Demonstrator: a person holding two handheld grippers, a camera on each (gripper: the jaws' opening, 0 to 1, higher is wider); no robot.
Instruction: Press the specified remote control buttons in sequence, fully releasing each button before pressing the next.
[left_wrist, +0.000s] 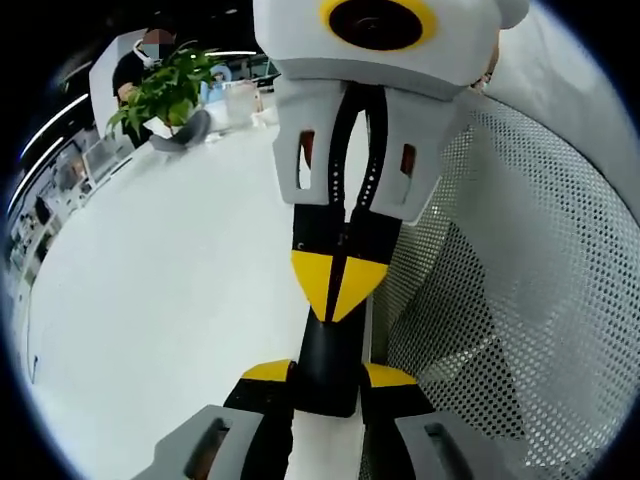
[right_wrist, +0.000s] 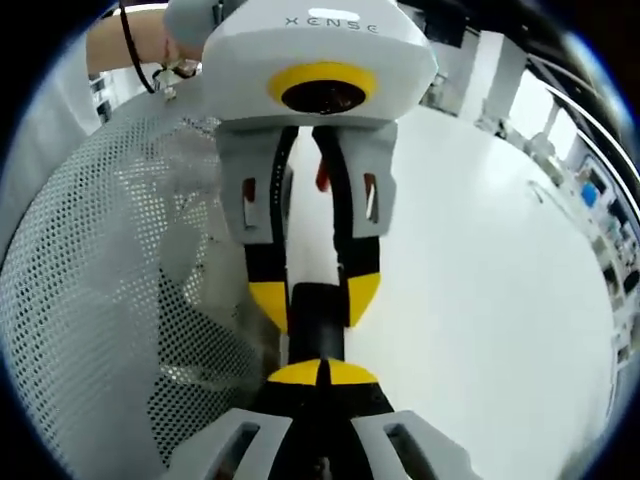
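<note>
Between the left tool's (left_wrist: 330, 375) jaws the remote (left_wrist: 328, 348) is pinched; the pressed-together right tool (left_wrist: 335, 288) is judged mid-press, release next.

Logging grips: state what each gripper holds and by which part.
Left gripper clamps the remote across its sides at its black end. Right gripper, shut, holds nothing.

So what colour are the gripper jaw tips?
Yellow on black, clearest on the right gripper in the left gripper view.

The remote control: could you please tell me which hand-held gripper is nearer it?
Left. The left hand-held gripper clamps the remote control between its jaws; the right hand-held gripper, shut, points at its black end.
</note>
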